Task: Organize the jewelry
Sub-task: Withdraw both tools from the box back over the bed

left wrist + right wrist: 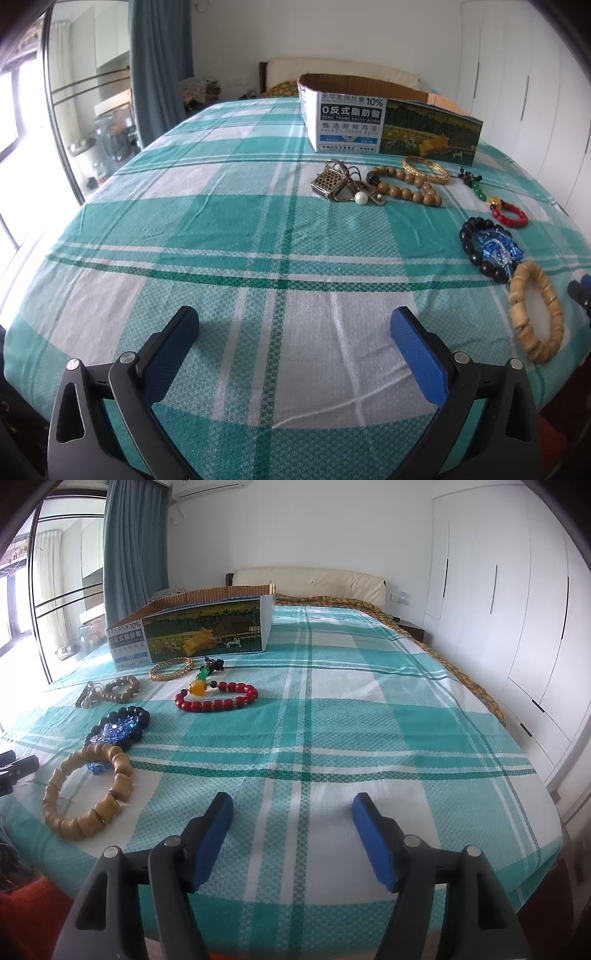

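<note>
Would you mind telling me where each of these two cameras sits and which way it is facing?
Left wrist: sits on the left gripper, looks down along its open fingers across the checked bedspread toward the cardboard box; jewelry lies to its right.
Right wrist: sits on the right gripper, fingers open, facing the same bed; jewelry lies to its left.
Shared: the box, the pale wooden bead bracelet, the red bead bracelet, and each view catches the other gripper at its edge.

Woven, matt check cloth on bed (221, 221). Printed cardboard box (391, 125), corrugated edge. Glossy red beads (216, 698), shiny gold bangle (424, 170), matt wooden beads (86, 794).
</note>
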`<state>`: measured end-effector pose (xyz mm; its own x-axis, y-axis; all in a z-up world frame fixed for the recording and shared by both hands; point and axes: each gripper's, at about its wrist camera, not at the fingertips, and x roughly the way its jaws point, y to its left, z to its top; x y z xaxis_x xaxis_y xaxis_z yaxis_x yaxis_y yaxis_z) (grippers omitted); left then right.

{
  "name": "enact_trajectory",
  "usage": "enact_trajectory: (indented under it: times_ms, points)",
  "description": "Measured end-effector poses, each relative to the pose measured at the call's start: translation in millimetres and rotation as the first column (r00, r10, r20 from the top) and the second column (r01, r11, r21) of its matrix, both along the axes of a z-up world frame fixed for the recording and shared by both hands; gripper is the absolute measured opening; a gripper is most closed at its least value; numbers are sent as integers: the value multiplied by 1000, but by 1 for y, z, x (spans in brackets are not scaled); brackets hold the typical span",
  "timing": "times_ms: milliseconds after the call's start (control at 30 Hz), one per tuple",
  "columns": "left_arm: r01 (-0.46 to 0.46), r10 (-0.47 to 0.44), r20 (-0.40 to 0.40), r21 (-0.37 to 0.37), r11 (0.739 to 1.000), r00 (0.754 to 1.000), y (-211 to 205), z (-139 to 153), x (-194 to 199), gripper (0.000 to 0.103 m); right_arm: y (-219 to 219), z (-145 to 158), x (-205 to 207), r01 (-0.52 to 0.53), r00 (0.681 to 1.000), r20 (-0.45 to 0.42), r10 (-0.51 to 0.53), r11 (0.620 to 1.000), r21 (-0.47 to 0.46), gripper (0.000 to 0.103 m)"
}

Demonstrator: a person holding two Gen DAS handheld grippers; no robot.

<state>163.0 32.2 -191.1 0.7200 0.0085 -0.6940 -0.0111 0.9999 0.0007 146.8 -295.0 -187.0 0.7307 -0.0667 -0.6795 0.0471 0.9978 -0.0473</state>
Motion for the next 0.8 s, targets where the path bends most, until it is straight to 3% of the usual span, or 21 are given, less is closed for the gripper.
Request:
enact_trajectory:
  times_ms: [800]
  points:
    - [12, -12, 14, -1, 1000, 1000, 0, -1, -1, 103, 1, -2, -5, 8, 999, 38, -8, 1000, -8, 71]
